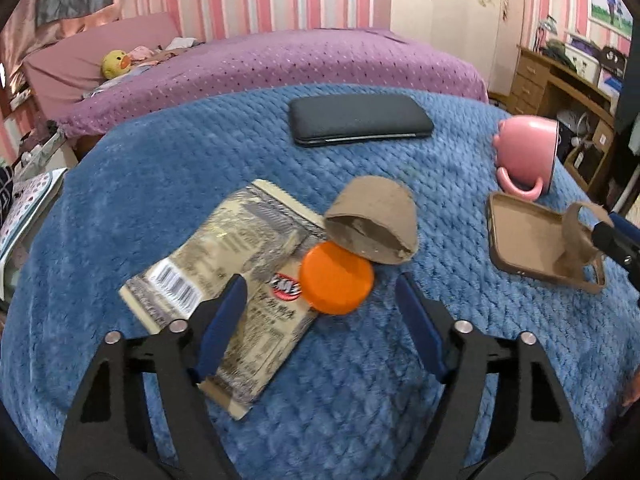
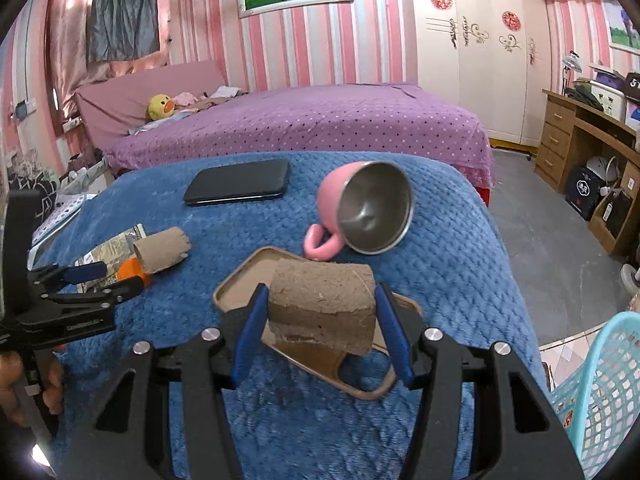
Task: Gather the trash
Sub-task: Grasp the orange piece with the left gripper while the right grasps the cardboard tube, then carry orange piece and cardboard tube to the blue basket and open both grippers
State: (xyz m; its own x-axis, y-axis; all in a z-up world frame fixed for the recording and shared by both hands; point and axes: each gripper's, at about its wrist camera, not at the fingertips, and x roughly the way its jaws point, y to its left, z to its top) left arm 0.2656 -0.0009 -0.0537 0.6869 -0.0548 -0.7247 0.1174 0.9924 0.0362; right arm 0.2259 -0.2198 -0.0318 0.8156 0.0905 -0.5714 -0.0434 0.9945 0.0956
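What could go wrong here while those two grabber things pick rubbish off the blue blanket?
The right hand-held gripper holds a squashed cardboard tube only by its ends; it might slip out before reaching the blue basket. The left hand-held gripper is open around the orange lid, which overlaps the wrapper and touches another tube, so closing may nudge those. The tipped pink cup could roll if bumped.

Low in the frame the left gripper (image 1: pixel 320 292) has its jaws spread wide over a blue blanket (image 1: pixel 160 184), an orange lid (image 1: pixel 337 278) between the tips. The lid overlaps a printed wrapper (image 1: pixel 224 280) and touches a cardboard tube (image 1: pixel 372 224). At the right edge, the right gripper (image 1: pixel 612 236) pinches another cardboard tube (image 1: pixel 576 236) above a brown phone case (image 1: pixel 528 240).
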